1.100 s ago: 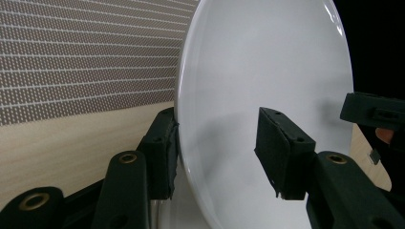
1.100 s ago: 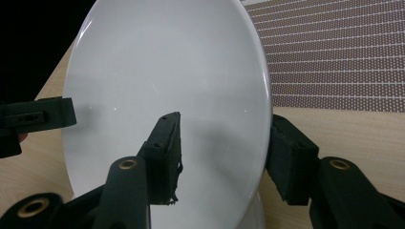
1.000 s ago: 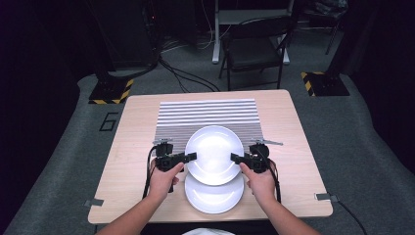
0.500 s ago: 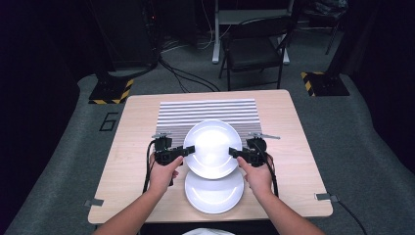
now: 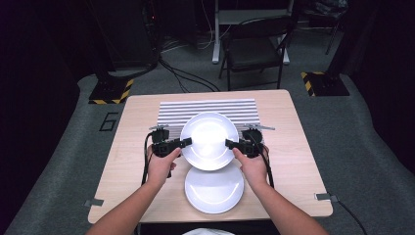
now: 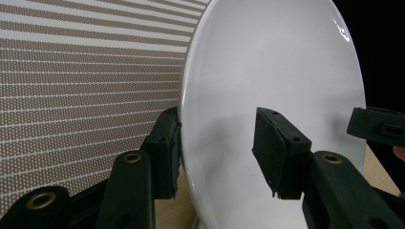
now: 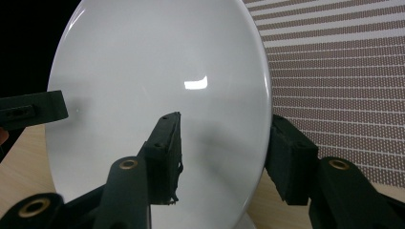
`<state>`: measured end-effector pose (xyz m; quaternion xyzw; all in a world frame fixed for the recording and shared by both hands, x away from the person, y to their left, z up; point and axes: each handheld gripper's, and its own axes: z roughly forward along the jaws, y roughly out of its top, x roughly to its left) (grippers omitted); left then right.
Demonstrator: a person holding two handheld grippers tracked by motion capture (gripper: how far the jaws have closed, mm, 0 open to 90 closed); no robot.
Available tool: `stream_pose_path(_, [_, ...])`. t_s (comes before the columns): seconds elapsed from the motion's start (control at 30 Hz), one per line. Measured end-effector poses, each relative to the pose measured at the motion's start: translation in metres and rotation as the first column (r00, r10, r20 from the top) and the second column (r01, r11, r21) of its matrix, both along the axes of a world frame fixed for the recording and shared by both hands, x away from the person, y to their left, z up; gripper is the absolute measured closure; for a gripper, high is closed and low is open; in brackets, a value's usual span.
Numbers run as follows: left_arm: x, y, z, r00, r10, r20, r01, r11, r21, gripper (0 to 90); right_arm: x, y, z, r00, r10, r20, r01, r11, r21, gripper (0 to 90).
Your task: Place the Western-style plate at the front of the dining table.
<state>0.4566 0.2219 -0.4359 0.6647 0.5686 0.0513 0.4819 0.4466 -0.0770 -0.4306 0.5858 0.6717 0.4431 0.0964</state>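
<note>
A white plate point(image 5: 208, 139) hangs just above the table, carried between both grippers. My left gripper point(image 5: 187, 142) is shut on its left rim and my right gripper point(image 5: 228, 143) on its right rim. In the left gripper view the plate point(image 6: 267, 62) runs between the jaws of my left gripper point(image 6: 217, 138), one pad under the rim and one on top. The right gripper view shows the same grip by my right gripper point(image 7: 224, 138) on the plate point(image 7: 157, 57). A second white plate point(image 5: 214, 191) lies flat on the table near the person, partly under the carried one.
A striped placemat point(image 5: 208, 108) lies on the far middle of the wooden table point(image 5: 132, 161), just beyond the carried plate. A folding chair point(image 5: 254, 49) and floor cables stand behind the table. Black-and-yellow stand bases flank it on the floor.
Both hands have carried the upper plate up and away from the person, toward the striped mat. More of the lower plate is uncovered.
</note>
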Motion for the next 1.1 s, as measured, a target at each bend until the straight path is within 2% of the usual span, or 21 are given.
stream_pose_path(0.47, [0.012, -0.001, 0.003, 0.9997, 0.024, 0.001, -0.024, 0.9997, 0.006, 54.2, 0.017, 0.005, 0.002, 0.9998, -0.022, 0.002, 0.022, 1.000, -0.014, 50.1])
stream_pose_path(0.53, [0.014, 0.001, 0.003, 0.9999, 0.013, 0.009, -0.013, 0.9998, 0.015, 54.2, 0.020, 0.005, 0.002, 0.9997, -0.026, -0.001, 0.026, 1.000, -0.008, 50.1])
stream_pose_path(0.57, [0.014, 0.000, 0.003, 0.9998, 0.020, 0.001, -0.020, 0.9998, 0.006, 54.2, 0.021, 0.005, 0.001, 0.9997, -0.024, 0.001, 0.024, 1.000, -0.010, 50.4])
stream_pose_path(0.73, [0.019, -0.001, 0.005, 0.9991, 0.041, 0.014, -0.041, 0.9991, -0.006, 54.3, 0.026, 0.007, 0.001, 0.9994, -0.033, -0.003, 0.033, 0.999, -0.015, 50.5])
stream_pose_path(0.93, [0.024, -0.001, 0.006, 0.9990, 0.039, 0.021, -0.040, 0.9992, 0.010, 54.3, 0.031, 0.007, 0.000, 0.9995, -0.032, 0.001, 0.032, 0.999, -0.016, 50.5])
stream_pose_path(1.1, [0.030, -0.001, 0.002, 0.9990, 0.044, 0.010, -0.044, 0.9988, 0.023, 54.3, 0.036, 0.008, -0.001, 0.9993, -0.037, 0.000, 0.037, 0.999, -0.007, 50.7])
